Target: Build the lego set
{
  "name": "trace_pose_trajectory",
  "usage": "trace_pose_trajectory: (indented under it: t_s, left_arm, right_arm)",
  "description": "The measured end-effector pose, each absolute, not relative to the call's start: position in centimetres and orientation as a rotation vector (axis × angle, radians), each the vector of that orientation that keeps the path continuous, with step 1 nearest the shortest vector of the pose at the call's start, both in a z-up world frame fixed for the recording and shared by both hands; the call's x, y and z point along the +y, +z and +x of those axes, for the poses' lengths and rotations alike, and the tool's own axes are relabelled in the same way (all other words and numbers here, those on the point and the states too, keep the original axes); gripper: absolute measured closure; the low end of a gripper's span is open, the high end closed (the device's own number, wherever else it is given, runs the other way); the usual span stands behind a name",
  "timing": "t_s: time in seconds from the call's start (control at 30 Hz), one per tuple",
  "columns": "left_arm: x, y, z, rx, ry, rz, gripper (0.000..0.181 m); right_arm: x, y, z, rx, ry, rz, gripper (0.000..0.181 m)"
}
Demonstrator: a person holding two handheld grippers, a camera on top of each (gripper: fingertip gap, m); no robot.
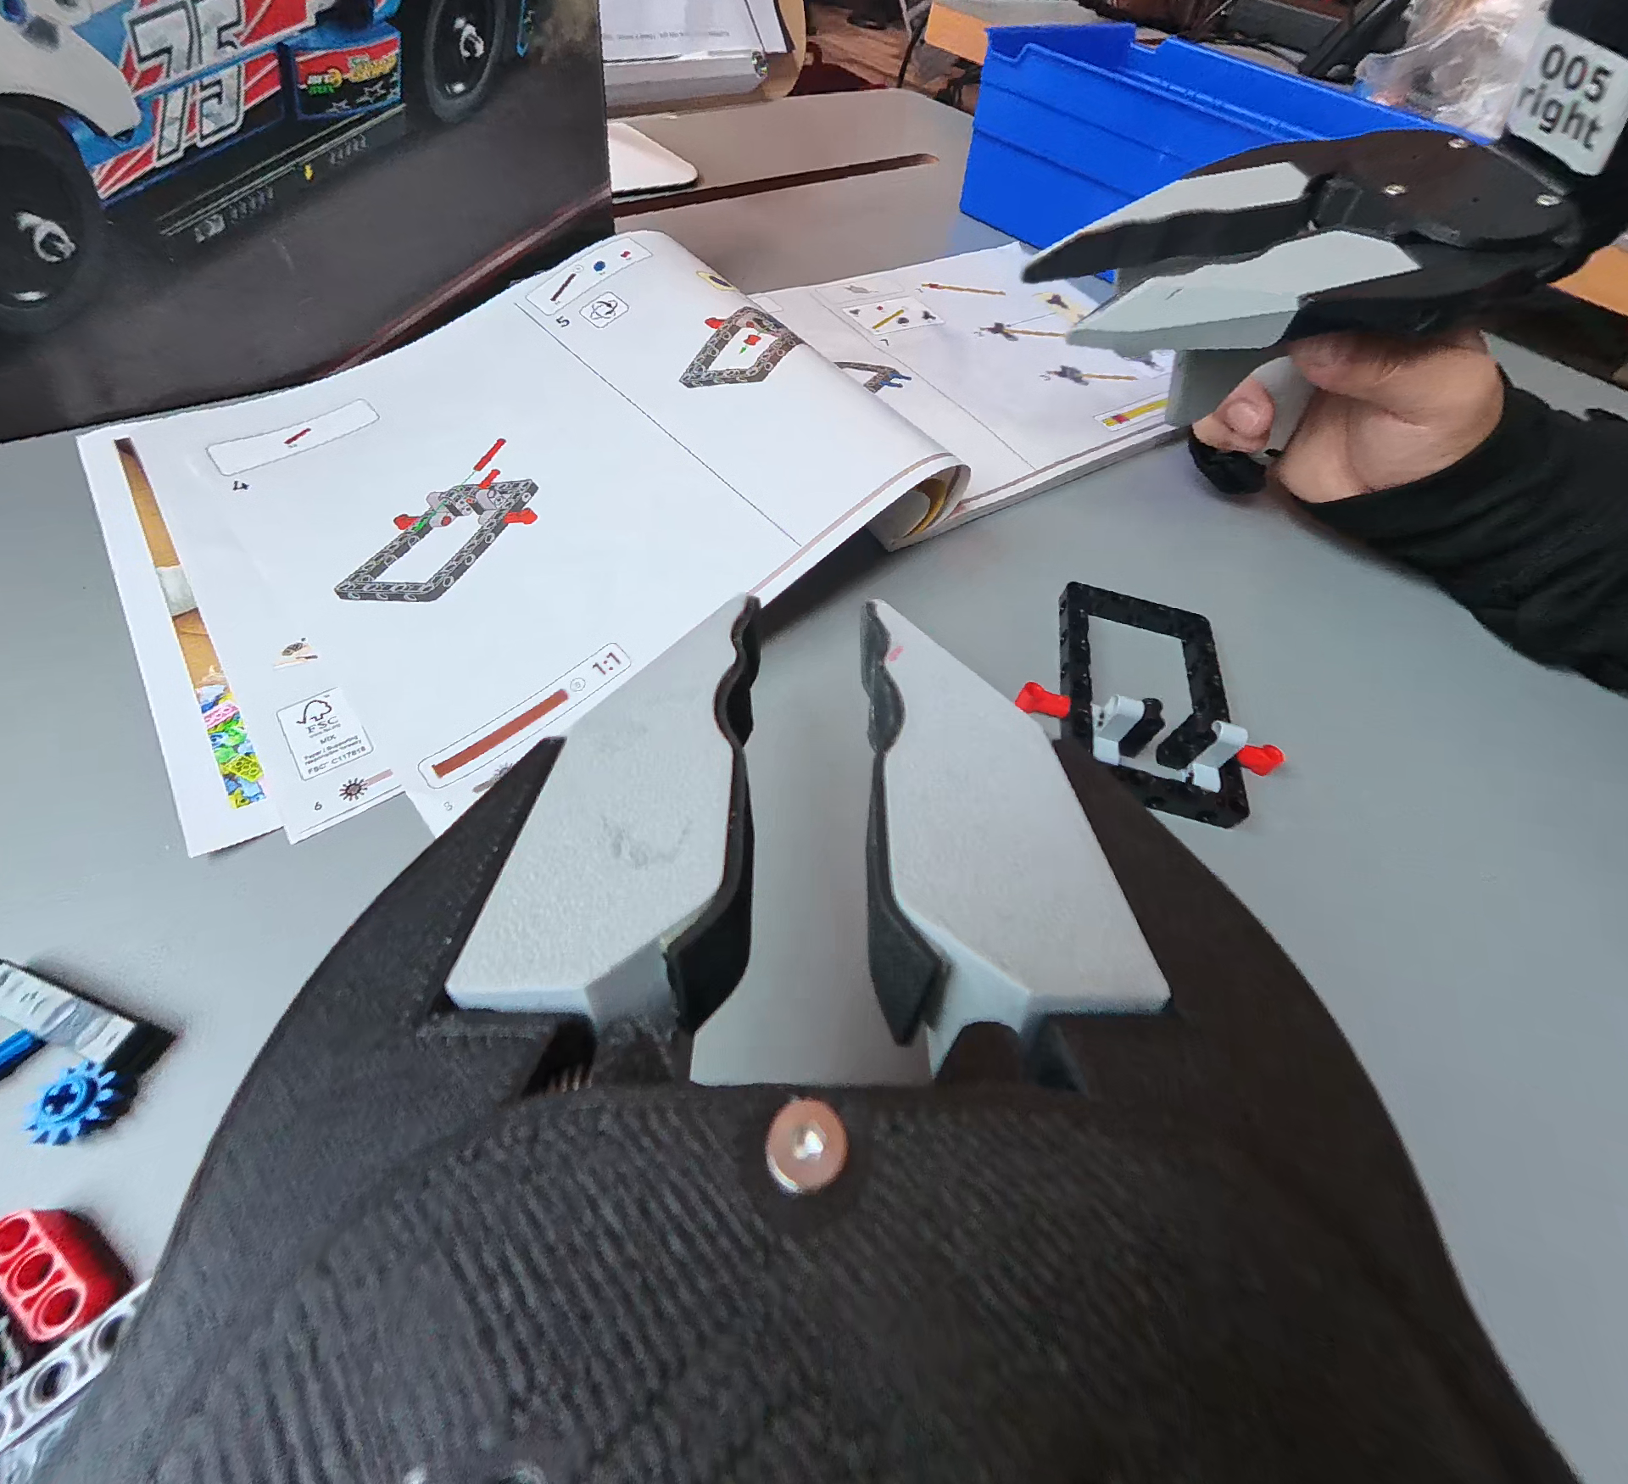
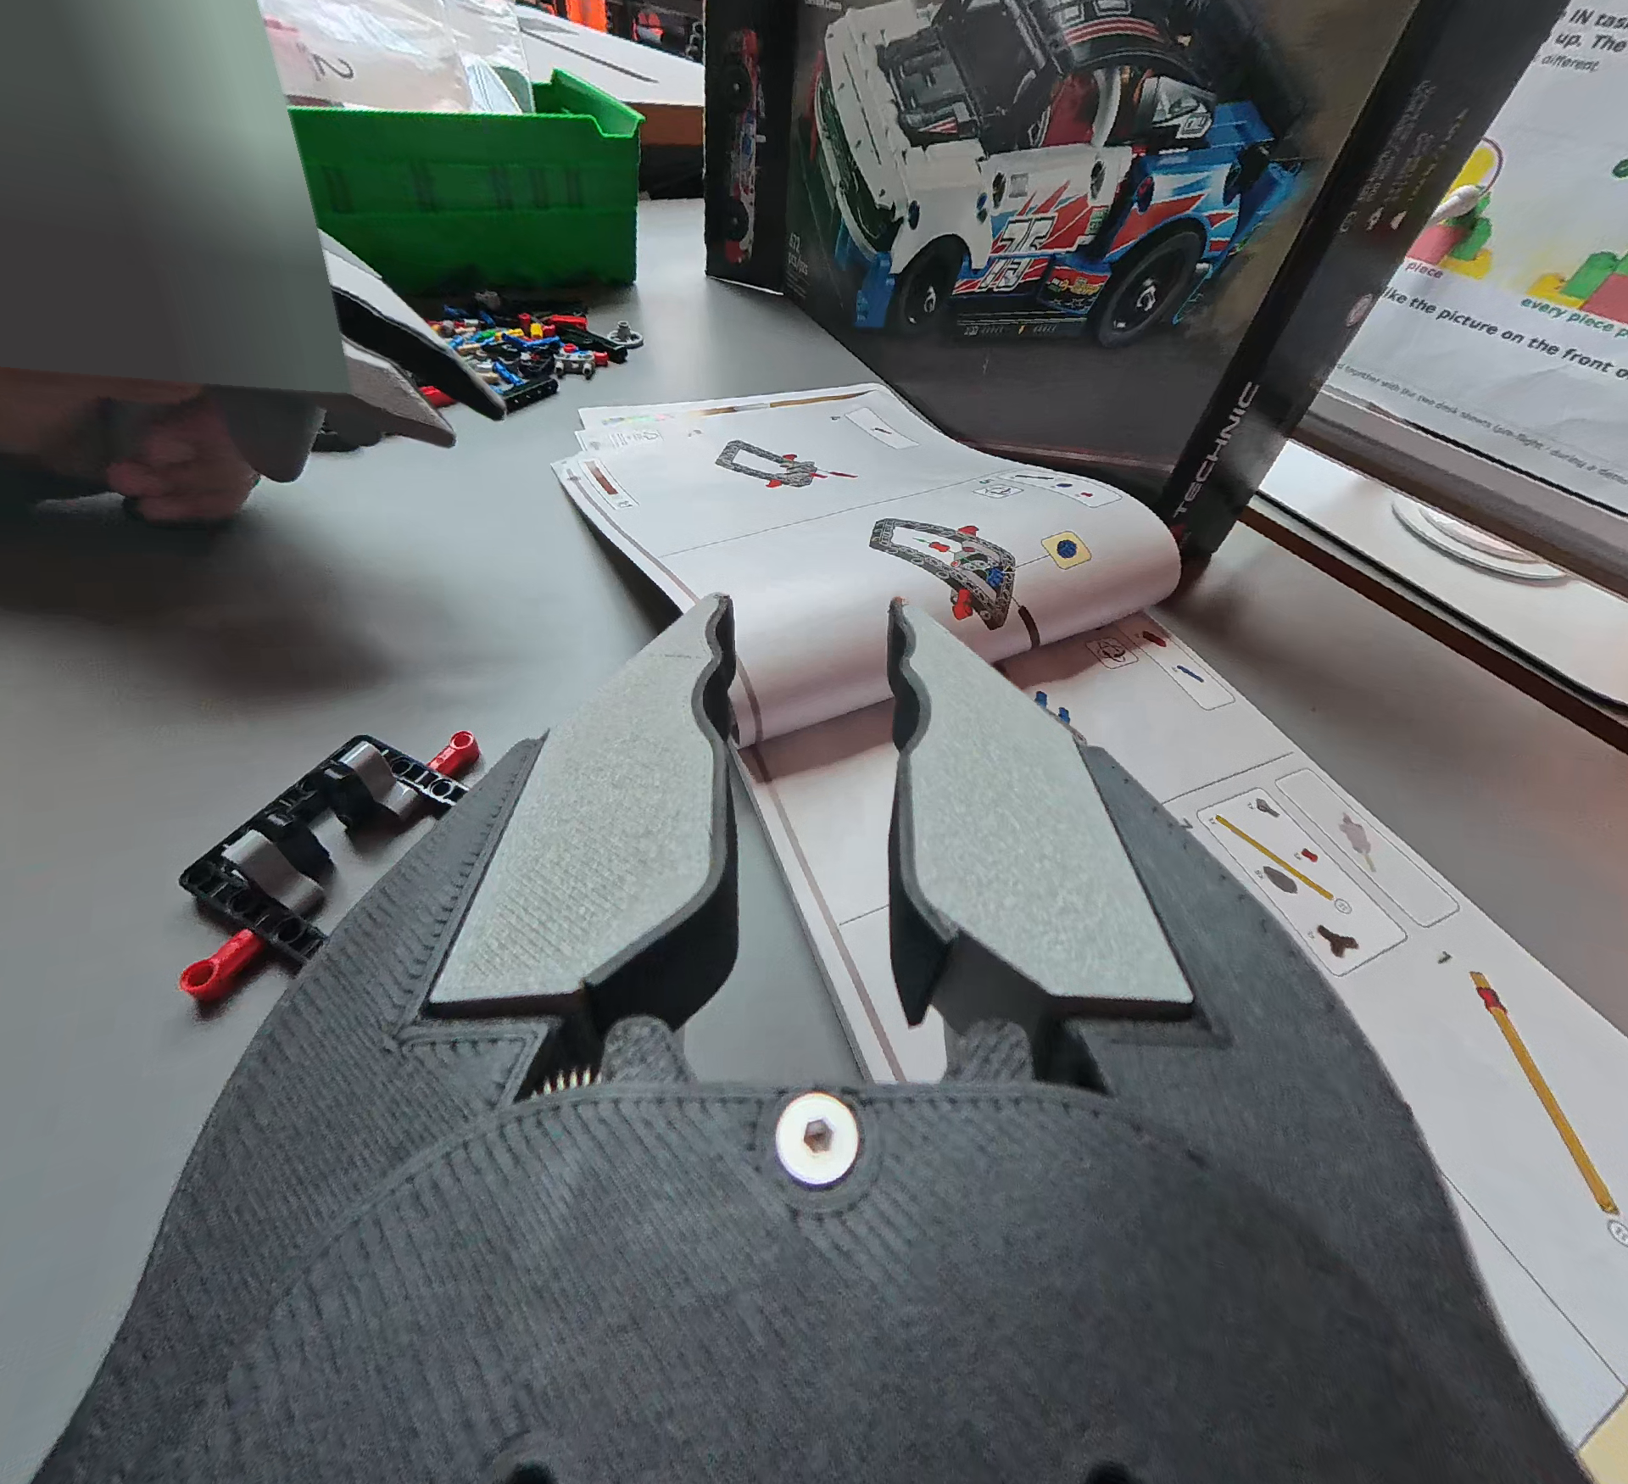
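Grey table [image 1: 1321, 1001] carries, from left, loose pieces [image 1: 62, 1089], an open instruction booklet [image 1: 493, 561], the black frame assembly [image 1: 1154, 706] and a blue bin [image 1: 1145, 120]. Left gripper [image 1: 806, 622] hangs parted and empty, the frame just right of its tips. Right gripper [image 2: 810, 618] is likewise spread, empty, above the booklet; the frame lies left of it.

A blue bin [image 1: 1145, 120] stands on the grey table [image 1: 1321, 913], at its far side. A green bin [image 2: 476, 191] stands at the opposite end, with clear plastic bags [image 2: 370, 6] behind it. A printed poster [image 2: 1515, 226] stands upright beyond the table edge.
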State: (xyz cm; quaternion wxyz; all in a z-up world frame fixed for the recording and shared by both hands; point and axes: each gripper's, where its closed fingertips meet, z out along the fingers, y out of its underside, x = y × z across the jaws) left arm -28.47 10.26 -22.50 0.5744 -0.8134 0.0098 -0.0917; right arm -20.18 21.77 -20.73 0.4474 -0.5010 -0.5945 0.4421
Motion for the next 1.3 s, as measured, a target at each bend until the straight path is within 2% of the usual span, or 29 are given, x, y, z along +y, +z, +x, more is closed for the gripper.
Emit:
trace_pose_trajectory:
  t_s: [0.4, 1.0, 1.3]
  left_arm:
    - [10.5, -23.7, -24.8, 0.320, -0.038, -1.956, 0.160]
    - [10.9, -23.4, -25.5, 0.306, -0.006, -1.933, 0.161]
    - [10.7, -22.7, -25.5, 0.289, -0.011, -1.885, 0.153]
  right_arm:
    - [24.0, -21.7, -21.0, -1.447, 1.084, -1.301, 0.149]
    - [24.3, -21.4, -21.0, -1.421, 1.077, -1.290, 0.149]
    - [24.5, -21.2, -20.9, -1.403, 1.086, -1.288, 0.149]
